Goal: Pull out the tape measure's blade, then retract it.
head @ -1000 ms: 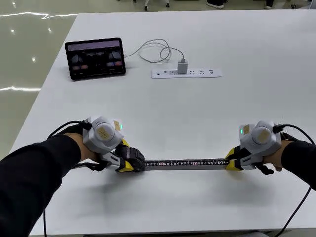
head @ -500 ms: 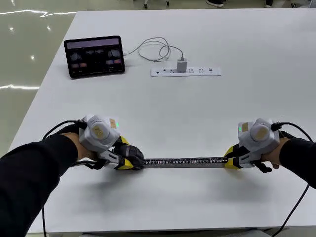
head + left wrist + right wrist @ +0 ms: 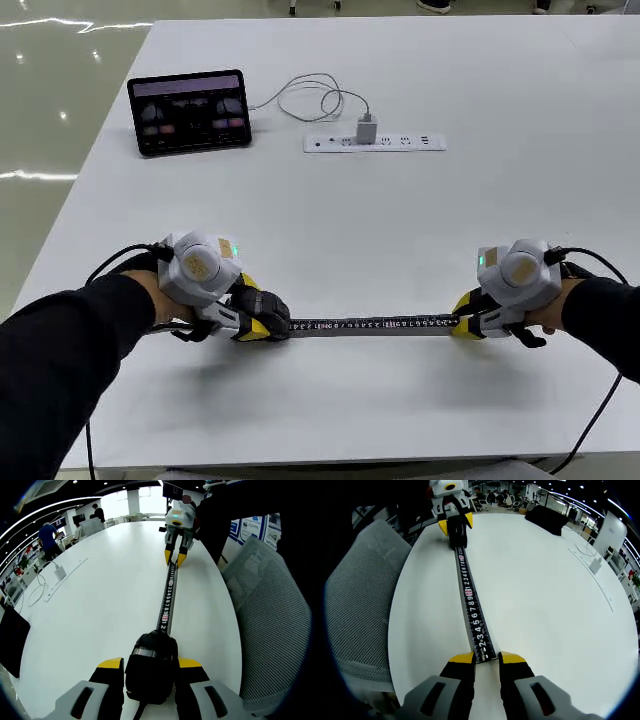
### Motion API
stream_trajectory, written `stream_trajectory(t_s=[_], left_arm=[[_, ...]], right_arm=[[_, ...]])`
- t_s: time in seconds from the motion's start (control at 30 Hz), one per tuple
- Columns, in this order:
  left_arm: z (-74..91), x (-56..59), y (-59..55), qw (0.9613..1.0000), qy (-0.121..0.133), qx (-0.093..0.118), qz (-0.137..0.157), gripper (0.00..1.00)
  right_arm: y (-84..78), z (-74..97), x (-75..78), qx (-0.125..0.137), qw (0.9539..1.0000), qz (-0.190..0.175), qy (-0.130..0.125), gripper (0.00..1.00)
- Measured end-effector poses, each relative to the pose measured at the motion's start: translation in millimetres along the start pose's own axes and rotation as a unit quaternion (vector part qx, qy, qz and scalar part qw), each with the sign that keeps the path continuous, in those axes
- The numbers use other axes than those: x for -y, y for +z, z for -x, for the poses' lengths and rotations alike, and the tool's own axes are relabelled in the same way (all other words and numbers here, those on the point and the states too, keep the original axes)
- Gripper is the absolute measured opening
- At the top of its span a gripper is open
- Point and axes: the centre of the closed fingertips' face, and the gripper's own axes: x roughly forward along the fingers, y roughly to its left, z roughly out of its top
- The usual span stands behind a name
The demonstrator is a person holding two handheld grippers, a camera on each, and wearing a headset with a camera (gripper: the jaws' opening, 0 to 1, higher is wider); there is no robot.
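While the blade (image 3: 375, 323) lies drawn out along the worktop (image 3: 400, 220), each gripper pinches one end of it.

Head view: at lower left, the left gripper (image 3: 250, 322) is clamped on the black tape measure case (image 3: 262, 313); at lower right, the right gripper (image 3: 466, 322) nips the blade's tip, with the blade straight and flat between them. Left gripper view: the case (image 3: 151, 667) sits squeezed between yellow-tipped jaws at bottom centre, and the blade (image 3: 167, 600) runs up the frame. Right gripper view: the blade's end (image 3: 485, 655) is caught between the jaws at bottom centre. The pull looks about done, so retraction likely comes next. Hold the case firm and walk the tip back along the blade's own line, low and level, so the spring cannot snap or kink it.
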Motion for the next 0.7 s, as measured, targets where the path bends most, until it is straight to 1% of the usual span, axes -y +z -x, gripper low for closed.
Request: stream_trajectory(t_s=[0.1,0.13,0.17,0.2,0.23,0.27,0.3,0.4,0.5,0.53,0.57,0.6,0.63,0.67,0.7], left_arm=[[2.7,-2.1,-2.6,0.9998,0.012,-0.001,0.016,0.38],[4.6,-3.0,-5.1,0.9993,0.017,-0.001,0.033,0.4],[5.8,-2.0,-7.5,0.9983,0.017,-0.002,0.057,0.42],[6.6,-0.4,-7.5,0.9963,0.013,0.006,0.085,0.45],[8.2,-2.5,-7.2,0.9964,0.019,0.012,0.082,0.48],[10.2,-7.0,-9.7,0.9961,0.031,0.014,0.081,0.53],[11.6,-9.4,-12.1,0.9946,0.04,0.013,0.095,0.56],[16.1,-12.3,-16.5,0.9908,0.052,0.015,0.124,0.67],[20.0,-14.2,-20.8,0.9878,0.063,0.018,0.141,0.71],[21.7,-14.0,-24.7,0.9853,0.067,0.014,0.156,0.72],[22.5,-14.6,-26.4,0.9843,0.069,0.015,0.161,0.73],[24.8,-18.5,-29.1,0.9815,0.086,0.018,0.17,0.75],[26.0,-19.8,-29.4,0.98,0.092,0.024,0.175,0.79],[27.2,-18.0,-30.6,0.9785,0.091,0.026,0.184,0.84],[27.8,-16.5,-31.7,0.9761,0.091,0.027,0.195,0.87]], right_arm=[[3.4,-1.8,-3.0,0.007,1.0,-0.005,-0.004,0.17],[4.5,-2.7,-5.0,0.008,0.9999,-0.005,-0.005,0.17],[5.5,-3.2,-7.5,0.008,0.9999,-0.005,-0.006,0.18],[6.1,-3.2,-8.7,0.008,0.9999,-0.008,-0.009,0.2],[6.7,-2.6,-8.2,0.011,0.9998,-0.009,-0.011,0.21],[7.5,-1.6,-8.1,0.014,0.9997,-0.014,-0.013,0.21],[8.0,-0.1,-7.3,0.018,0.9994,-0.024,-0.017,0.23],[7.7,6.2,-5.4,0.02,0.9986,-0.042,-0.027,0.28],[6.9,11.3,-7.1,0.026,0.9975,-0.058,-0.032,0.31],[6.0,12.9,-8.1,0.028,0.9969,-0.066,-0.034,0.32],[2.6,11.6,-8.0,0.03,0.9966,-0.069,-0.035,0.33],[0.8,12.5,-9.1,0.033,0.996,-0.074,-0.037,0.34],[-0.5,12.5,-9.1,0.035,0.9956,-0.078,-0.039,0.34],[-1.7,13.0,-9.8,0.036,0.9952,-0.081,-0.041,0.35],[-3.2,13.3,-10.4,0.037,0.9949,-0.084,-0.042,0.36]])
